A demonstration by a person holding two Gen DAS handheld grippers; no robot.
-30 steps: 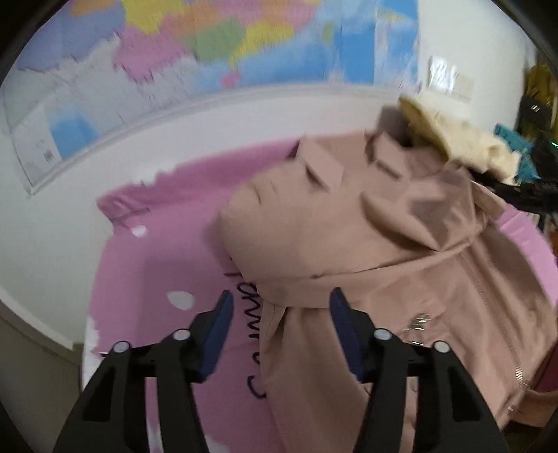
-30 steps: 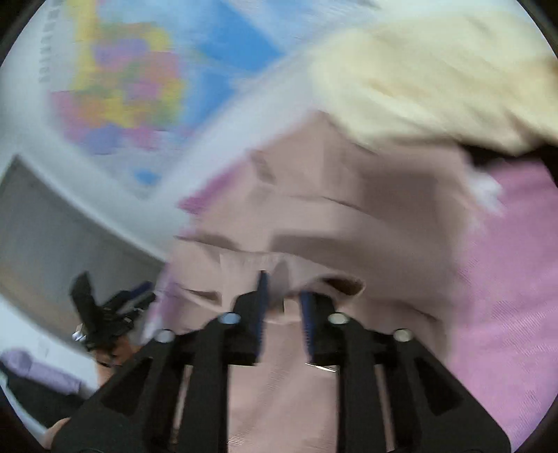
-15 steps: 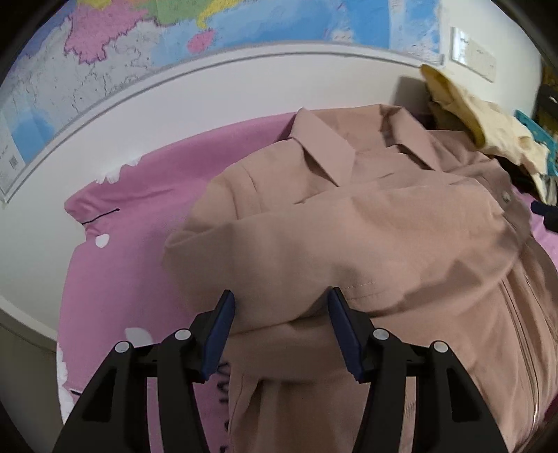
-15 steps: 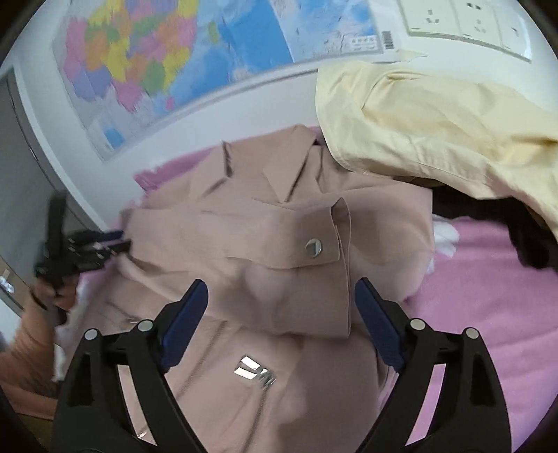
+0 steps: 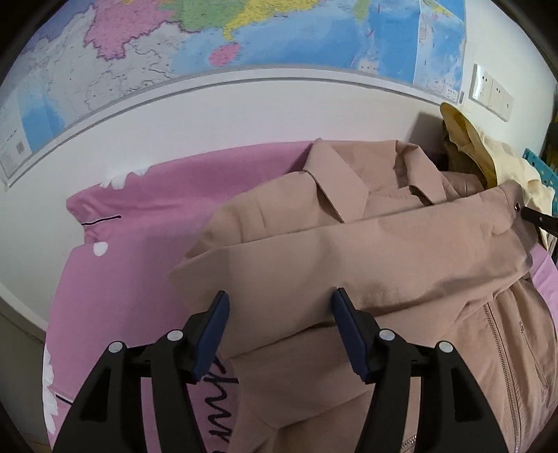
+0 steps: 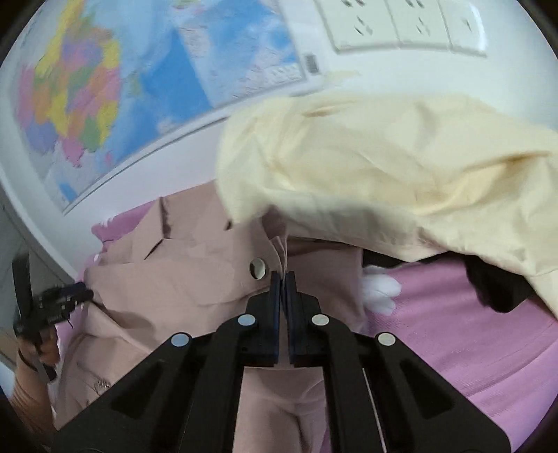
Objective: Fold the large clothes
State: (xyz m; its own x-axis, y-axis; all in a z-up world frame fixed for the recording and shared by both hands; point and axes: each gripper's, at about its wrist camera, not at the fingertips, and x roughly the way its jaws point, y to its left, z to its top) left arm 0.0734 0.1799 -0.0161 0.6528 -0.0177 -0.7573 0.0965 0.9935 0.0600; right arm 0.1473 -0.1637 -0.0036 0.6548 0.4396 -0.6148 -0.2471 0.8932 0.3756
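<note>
A large tan jacket (image 5: pixel 366 251) lies collar-up toward the wall on a pink sheet (image 5: pixel 139 244), one sleeve folded across its chest. My left gripper (image 5: pixel 279 310) is open and empty, its jaws either side of the folded sleeve's near edge. In the right wrist view my right gripper (image 6: pixel 283 278) is shut on the jacket's sleeve cuff (image 6: pixel 279 251), next to its snap button (image 6: pixel 257 268). The jacket (image 6: pixel 195 278) spreads to the left there. The right gripper's tip also shows at the cuff in the left wrist view (image 5: pixel 533 216).
A pale yellow garment (image 6: pixel 383 174) lies heaped at the jacket's right, over dark clothes (image 6: pixel 495 289); it also shows in the left wrist view (image 5: pixel 488 163). A wall map (image 5: pixel 209 41) and sockets (image 6: pixel 401 24) hang on the white wall behind the bed. The left gripper shows at far left (image 6: pixel 52 303).
My right gripper was open over the cuff and has shut on it. The left gripper has drawn slightly nearer the sleeve and stays open.
</note>
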